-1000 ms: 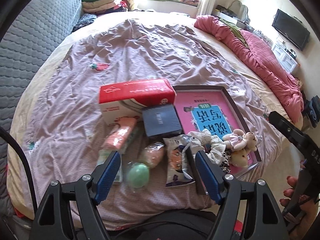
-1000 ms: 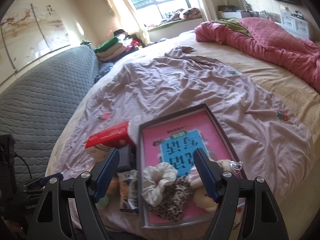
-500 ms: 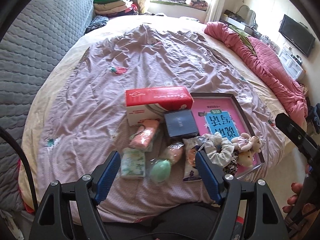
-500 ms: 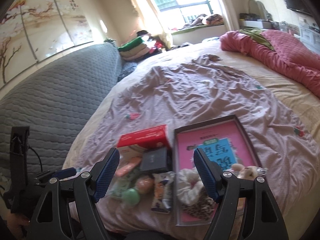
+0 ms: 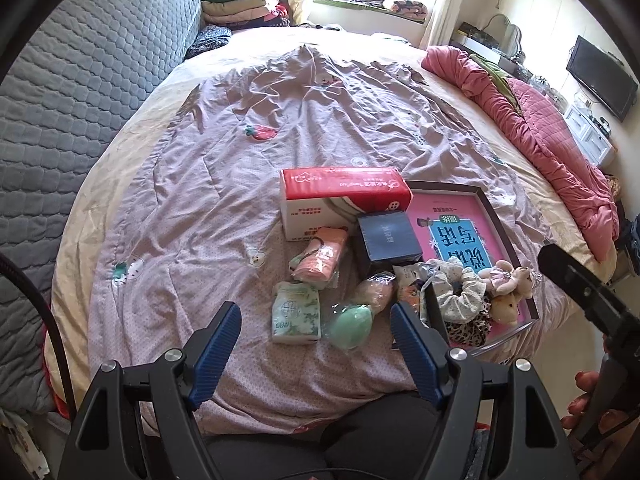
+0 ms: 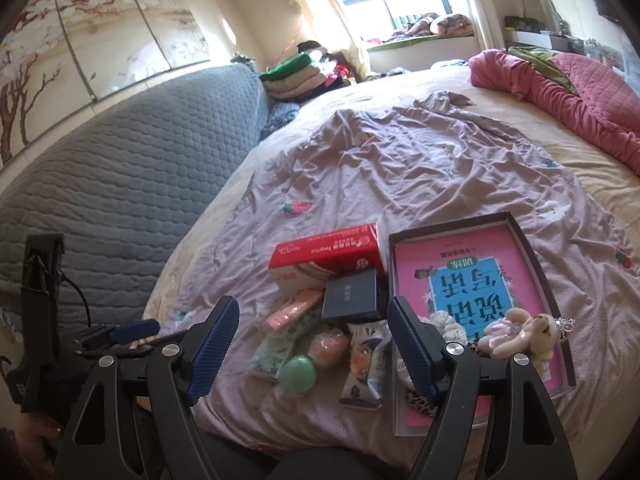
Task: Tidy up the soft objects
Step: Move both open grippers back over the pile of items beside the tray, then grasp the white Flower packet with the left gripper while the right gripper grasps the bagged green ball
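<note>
Left wrist view: the left hand-held gripper (image 5: 316, 344) is held agape and empty above the green sponge (image 5: 352, 322) on the bed (image 5: 180, 208), seemingly for choosing a soft item. Right wrist view: the right hand-held gripper (image 6: 312, 338) is likewise spread, nothing gripped; plush toys (image 6: 524, 334) are seen lying in the tray (image 6: 540, 256), likely the collecting place.

The pink book (image 5: 460, 232) lying in the dark tray (image 5: 508, 240) carries large upside-down Chinese characters on a blue panel, with smaller ones above. The red tissue box (image 5: 344, 188) bears white print too small to read, and the navy box (image 5: 386, 236) has faint, illegible lettering.
</note>
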Available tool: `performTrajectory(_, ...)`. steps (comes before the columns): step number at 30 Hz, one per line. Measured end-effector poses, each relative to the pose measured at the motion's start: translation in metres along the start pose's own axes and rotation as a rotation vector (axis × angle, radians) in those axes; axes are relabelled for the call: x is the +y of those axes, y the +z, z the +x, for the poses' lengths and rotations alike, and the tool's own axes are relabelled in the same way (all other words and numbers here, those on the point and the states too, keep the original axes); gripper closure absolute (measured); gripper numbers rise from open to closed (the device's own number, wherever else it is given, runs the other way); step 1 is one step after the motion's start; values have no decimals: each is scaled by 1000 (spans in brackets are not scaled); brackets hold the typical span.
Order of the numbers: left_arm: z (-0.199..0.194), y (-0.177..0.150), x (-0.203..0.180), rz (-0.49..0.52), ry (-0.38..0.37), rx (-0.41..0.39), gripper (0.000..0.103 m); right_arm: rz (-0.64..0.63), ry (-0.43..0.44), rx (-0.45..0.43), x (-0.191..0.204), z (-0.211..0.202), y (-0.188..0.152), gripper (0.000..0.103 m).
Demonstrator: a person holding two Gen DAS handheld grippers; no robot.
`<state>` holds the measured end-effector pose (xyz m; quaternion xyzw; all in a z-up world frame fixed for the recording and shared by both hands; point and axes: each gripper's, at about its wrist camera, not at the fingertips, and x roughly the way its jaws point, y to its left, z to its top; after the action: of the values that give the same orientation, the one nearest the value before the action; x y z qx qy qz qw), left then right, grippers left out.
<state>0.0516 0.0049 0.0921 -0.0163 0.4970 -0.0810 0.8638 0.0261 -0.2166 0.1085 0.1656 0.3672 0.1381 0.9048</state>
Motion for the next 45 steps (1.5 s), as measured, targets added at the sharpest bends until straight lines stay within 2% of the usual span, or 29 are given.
performTrajectory(12, 29, -14, 19, -32, 7, 52, 27, -34, -21, 93, 3, 37, -23, 25)
performTrajectory(32, 77, -28, 36, -63, 5, 135, 27, -92, 0, 234, 20, 90, -58, 25)
performTrajectory(45, 134, -22, 51, -115, -9, 217, 27, -127, -10, 324, 24, 124, -75, 25)
